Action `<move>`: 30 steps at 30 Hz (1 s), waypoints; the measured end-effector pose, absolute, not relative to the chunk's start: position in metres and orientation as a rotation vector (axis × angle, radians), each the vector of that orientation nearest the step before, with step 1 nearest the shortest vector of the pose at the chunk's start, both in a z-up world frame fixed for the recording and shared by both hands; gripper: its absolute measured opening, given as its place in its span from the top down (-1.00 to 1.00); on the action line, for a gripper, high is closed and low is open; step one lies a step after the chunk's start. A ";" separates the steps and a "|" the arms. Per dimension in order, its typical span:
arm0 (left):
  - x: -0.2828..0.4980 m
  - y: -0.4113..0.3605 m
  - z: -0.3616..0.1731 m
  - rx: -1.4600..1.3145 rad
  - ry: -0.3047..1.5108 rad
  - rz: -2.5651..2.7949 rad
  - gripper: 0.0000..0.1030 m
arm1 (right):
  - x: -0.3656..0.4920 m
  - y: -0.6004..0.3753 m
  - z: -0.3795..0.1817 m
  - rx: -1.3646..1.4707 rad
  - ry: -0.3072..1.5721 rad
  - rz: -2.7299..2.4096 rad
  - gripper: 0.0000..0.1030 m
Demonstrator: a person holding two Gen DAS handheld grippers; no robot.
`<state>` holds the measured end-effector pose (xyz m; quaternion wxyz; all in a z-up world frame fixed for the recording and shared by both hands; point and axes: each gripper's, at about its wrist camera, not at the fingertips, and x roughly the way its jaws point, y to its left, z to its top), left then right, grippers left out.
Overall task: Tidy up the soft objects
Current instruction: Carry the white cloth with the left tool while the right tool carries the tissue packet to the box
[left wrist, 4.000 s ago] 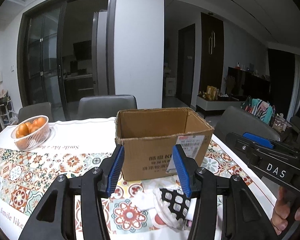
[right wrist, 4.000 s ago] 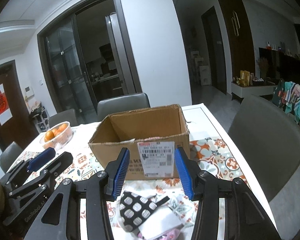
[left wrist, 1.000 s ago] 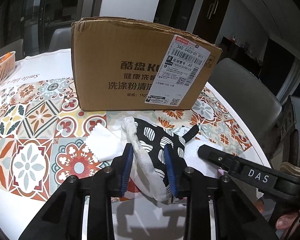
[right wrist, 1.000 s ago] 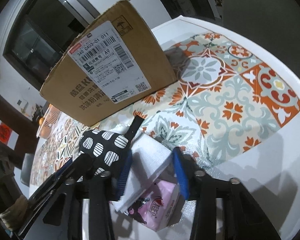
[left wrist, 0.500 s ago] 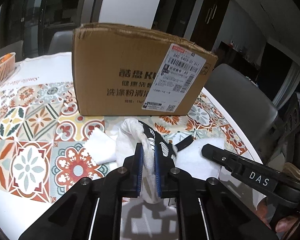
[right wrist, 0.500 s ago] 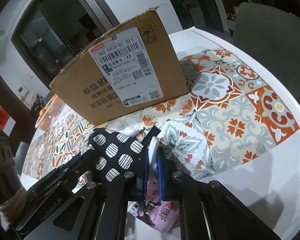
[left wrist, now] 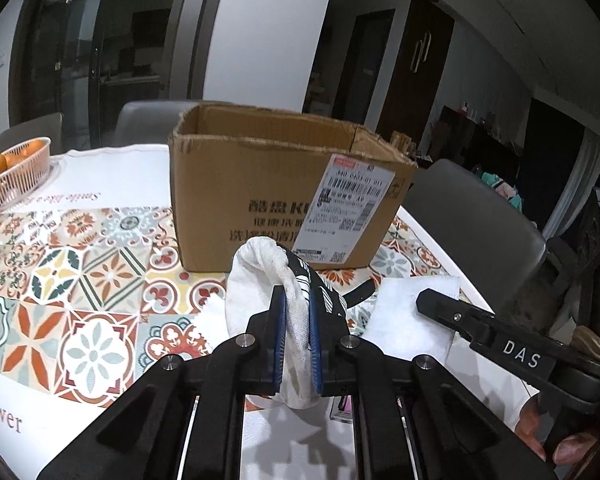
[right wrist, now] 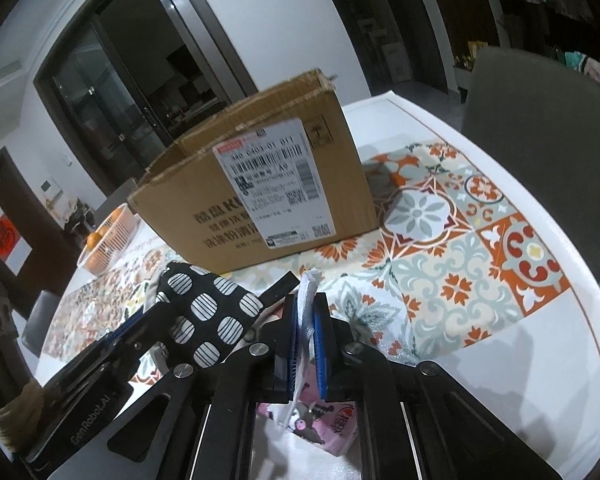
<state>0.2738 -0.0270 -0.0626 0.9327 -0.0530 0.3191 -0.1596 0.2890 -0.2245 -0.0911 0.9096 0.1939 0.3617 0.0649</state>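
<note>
My left gripper (left wrist: 296, 322) is shut on a soft fabric piece (left wrist: 260, 280), white on one side and black with white spots on the other (right wrist: 204, 316), held a little above the table. Pinched edge-up in my shut right gripper (right wrist: 306, 320) is a white folded cloth (right wrist: 308, 284), which shows as a flat sheet (left wrist: 412, 316) in the left wrist view. The open cardboard box (left wrist: 284, 184) stands just behind both items. In the right wrist view the left gripper (right wrist: 140, 320) sits close at the lower left. Below the right gripper's fingers lies a pink tissue pack (right wrist: 332, 420).
A basket of oranges (left wrist: 12, 176) stands at the far left of the patterned tablecloth (left wrist: 80, 280). Grey chairs (right wrist: 540, 92) ring the table, one close by its right edge. A small white paper (left wrist: 208, 320) lies flat left of the held fabric.
Both grippers closed from part open, the left on the spotted fabric, the right on the white cloth. Both then rose, lifting their pieces, and the box rim came into view.
</note>
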 end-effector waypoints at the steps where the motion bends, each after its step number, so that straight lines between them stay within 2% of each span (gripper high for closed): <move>1: 0.272 -0.026 -0.060 -0.110 0.646 -0.324 0.77 | 0.288 -0.224 -0.087 0.396 0.737 0.134 0.83; 30: 0.245 -0.003 0.026 -0.107 0.395 -0.294 0.76 | 0.265 -0.204 0.004 0.328 0.498 0.188 0.83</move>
